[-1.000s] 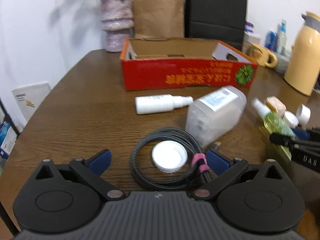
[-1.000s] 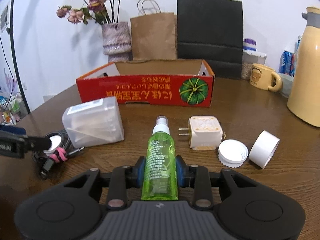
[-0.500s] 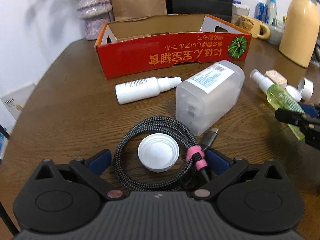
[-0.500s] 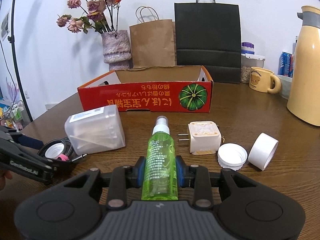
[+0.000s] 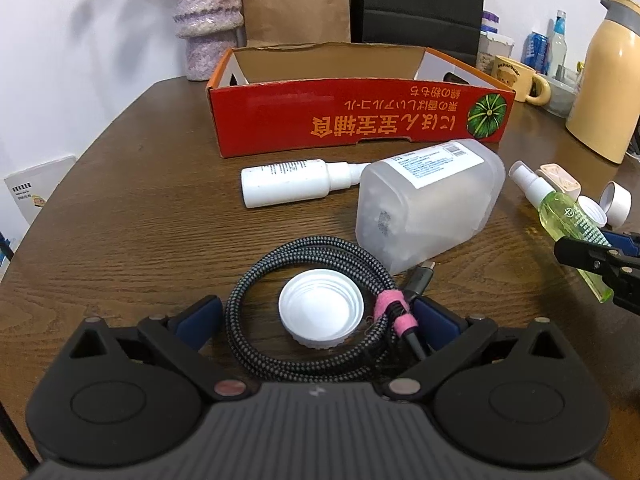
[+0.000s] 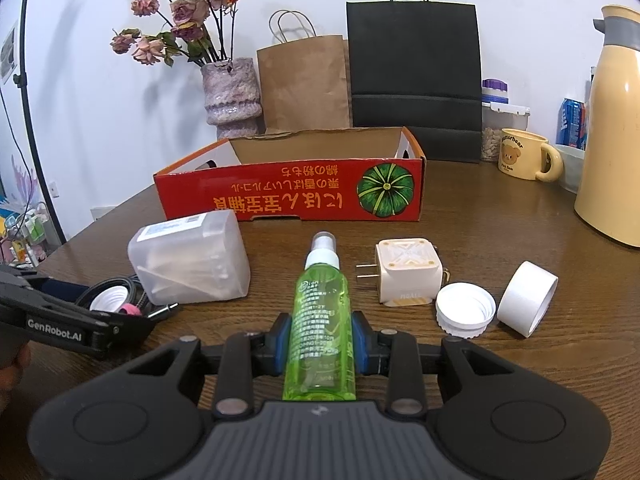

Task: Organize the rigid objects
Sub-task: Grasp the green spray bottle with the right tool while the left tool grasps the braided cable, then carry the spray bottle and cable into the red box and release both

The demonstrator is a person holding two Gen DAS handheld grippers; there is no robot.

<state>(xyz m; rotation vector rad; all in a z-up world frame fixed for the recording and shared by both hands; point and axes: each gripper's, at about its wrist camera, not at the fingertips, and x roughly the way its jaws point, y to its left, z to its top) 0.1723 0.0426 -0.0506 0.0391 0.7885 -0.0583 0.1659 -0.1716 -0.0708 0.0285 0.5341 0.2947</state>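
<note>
Dark brown wood-grain table [image 5: 132, 216] against a white wall carries the clutter we are sorting. At its far side sits an open red cardboard box [image 6: 288, 192] printed with orange characters and a green pumpkin; we see nothing inside it from either view. Behind the box stand a mottled purple ceramic vase [image 6: 232, 96] of dried roses, a brown paper bag [image 6: 302, 84] and a black paper bag [image 6: 414, 80]; a yellow bear mug [image 6: 520, 154] and a tall cream thermos jug [image 6: 616, 136] stand to the right.

Our right gripper [image 6: 319, 338] pinches a translucent green plastic spray bottle [image 6: 320, 320] between its blue pads, the white nozzle pointing toward the box. Just beside it lie a cream square plug adapter [image 6: 408, 272], a white ribbed screw cap [image 6: 466, 314] and a white paper tape roll [image 6: 526, 298].

Our left gripper [image 5: 318, 318] has its fingers spread wide on either side of a coiled black braided cable [image 5: 316, 256] bound with a pink tie [image 5: 394, 310]; the right pad looks to be touching the cable by the tie. A second white screw cap [image 5: 322, 308] lies open side up inside the coil. Beyond it a frosted plastic rectangular container [image 5: 428, 208] lies on its side, touching the coil, with a white plastic spray bottle [image 5: 296, 186] lying beside it.
</note>
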